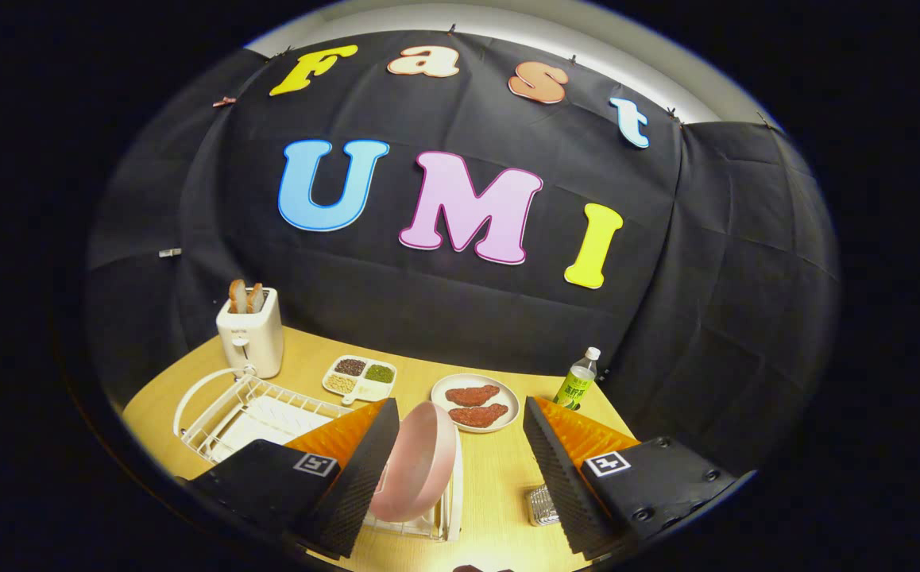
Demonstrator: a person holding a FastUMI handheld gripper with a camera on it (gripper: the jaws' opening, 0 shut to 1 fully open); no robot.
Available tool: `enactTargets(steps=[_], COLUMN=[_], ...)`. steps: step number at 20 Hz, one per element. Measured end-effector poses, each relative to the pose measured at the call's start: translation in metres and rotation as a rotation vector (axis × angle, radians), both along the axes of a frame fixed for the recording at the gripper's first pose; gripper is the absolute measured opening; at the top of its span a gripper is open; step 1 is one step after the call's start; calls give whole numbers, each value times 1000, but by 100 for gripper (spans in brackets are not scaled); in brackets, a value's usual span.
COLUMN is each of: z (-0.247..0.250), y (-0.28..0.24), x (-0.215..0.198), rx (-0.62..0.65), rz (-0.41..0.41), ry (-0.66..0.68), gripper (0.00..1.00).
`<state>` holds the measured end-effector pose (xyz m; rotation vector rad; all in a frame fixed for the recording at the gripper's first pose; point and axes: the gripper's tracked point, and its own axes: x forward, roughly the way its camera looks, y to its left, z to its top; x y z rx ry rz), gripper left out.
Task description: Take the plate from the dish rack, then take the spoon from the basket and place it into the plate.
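Toaster (250,332) stands at the left of the frame on the wooden table (500,477), white, with two slices of toast (245,296) sticking up out of its slots. Below it, lower left, lies the white wire dish rack (241,409), partly hidden behind the left finger (357,477). To the right of the toaster, toward the middle, sits a small white divided tray (360,377) holding three sorts of grain or beans.

Just below centre, the pink plate (416,473) stands tilted on edge at the right end of the rack, its hollow side facing forward. It lies between the two fingers, close against the left one and clear of the right finger (559,485). The gripper (460,469) has its fingers spread wide apart and clamps nothing.

Beyond the plate, a white dish (476,403) carries two reddish-brown pieces of meat. Right of it, near the cloth wall, stands a clear bottle (577,381) with a green label and white cap. At the lower right, tucked beside the right finger, a small silvery metal thing (541,505) shows; whether it is the basket cannot be told.
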<state>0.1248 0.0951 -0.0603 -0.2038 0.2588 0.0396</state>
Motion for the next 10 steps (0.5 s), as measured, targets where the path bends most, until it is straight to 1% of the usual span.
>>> enactTargets(steps=[3,6,7,8,9,10], z=[-40,-70,-76,-84,-93,-100], y=[-7,-12,-14,-14,-14,-12], x=[20,30,32,32,33,34], rx=[-45,-36,-24,-4,19,41], rz=[-33,-67,-83,-95,-106,-111], ry=[81,163,181,203,230,256], gripper=[96,93,89,83,80,72])
